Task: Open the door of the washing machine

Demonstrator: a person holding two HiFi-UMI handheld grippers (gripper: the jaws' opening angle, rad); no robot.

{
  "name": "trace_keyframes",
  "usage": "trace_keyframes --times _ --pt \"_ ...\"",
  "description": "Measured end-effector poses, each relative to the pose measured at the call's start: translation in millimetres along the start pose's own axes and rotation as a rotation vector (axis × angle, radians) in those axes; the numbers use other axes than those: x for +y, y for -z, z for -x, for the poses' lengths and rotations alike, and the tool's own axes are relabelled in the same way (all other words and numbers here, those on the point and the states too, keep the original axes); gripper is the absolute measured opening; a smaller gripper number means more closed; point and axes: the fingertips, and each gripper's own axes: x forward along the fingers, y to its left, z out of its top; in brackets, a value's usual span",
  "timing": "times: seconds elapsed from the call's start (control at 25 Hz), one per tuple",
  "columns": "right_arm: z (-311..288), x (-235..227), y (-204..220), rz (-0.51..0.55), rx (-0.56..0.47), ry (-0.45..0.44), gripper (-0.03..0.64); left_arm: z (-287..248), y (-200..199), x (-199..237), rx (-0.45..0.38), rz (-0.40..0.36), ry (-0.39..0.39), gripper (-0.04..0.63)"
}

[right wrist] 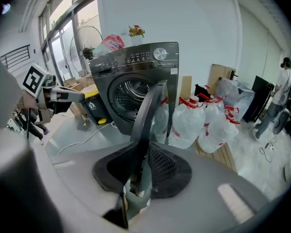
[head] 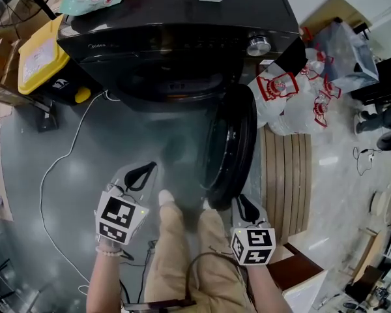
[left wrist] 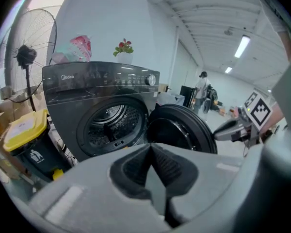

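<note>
Head view: round dark washing-machine door [head: 231, 145] stands open; left hand-held gripper [head: 146, 169] pressed together, right hand-held gripper [head: 244, 204] slightly spread.

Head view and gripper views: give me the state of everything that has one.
washing machine door: swung wide open.
left gripper: shut, empty.
right gripper: jaws slightly apart, holding nothing.
yellow-lidded bin: lid closed.
water jugs: upright, capped.
</note>
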Motion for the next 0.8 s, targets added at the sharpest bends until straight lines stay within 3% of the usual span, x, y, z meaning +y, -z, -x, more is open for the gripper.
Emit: trace_keyframes --times 0.32,0.56,0.8 --pt "13.4 -47.1 6.5 0.051 0.026 0.051 0.055 6.0 -25.6 -22.9 -0.021 0.0 0.011 -0.006" --pt "19.4 -73.5 6.3 0.031 0.06 0.044 0.057 21.8 -44.9 -28.2 -0.041 0.007 -0.018 -0.006" --pt "48.5 -73.8 -35.6 0.05 -0.007 0.019 0.056 55.5 -77.0 -37.8 -0.075 -0.012 -0.039 -0.005"
